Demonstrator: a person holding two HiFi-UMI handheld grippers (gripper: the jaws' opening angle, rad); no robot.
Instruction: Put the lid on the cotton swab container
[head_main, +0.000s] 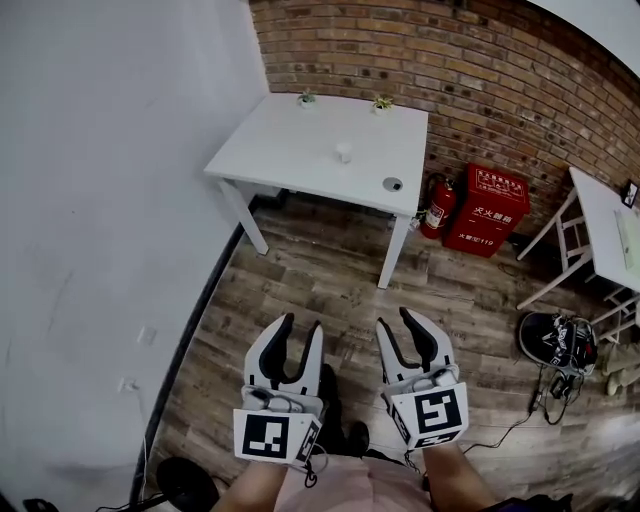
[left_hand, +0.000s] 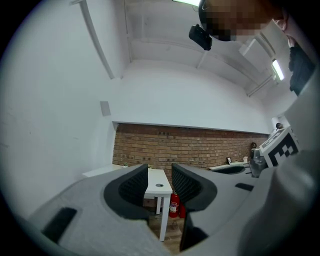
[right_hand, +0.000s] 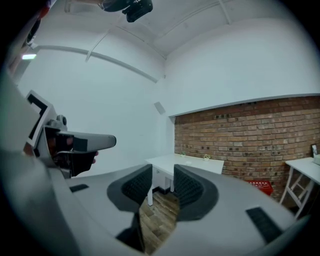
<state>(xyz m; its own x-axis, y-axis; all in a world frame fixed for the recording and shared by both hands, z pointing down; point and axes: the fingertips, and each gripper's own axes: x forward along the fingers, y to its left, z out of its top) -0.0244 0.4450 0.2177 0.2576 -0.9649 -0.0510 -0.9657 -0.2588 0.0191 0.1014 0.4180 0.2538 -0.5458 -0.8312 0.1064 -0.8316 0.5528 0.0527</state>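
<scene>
Now, in the head view, the left gripper (head_main: 302, 335) and right gripper (head_main: 397, 325) are hovering over the floor (head_main: 300, 280). The cotton swab container (head_main: 343, 152) and lid (head_main: 392, 184) are sitting well ahead on the surface (head_main: 290, 150). In the left gripper view, the jaws are standing apart, empty. In the right gripper view, they are likewise parted, gripping nothing.

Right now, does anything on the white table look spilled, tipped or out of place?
Nothing stands out. The cotton swab container stands upright on the white table; its lid lies flat near the table's right front corner, apart from it.
</scene>
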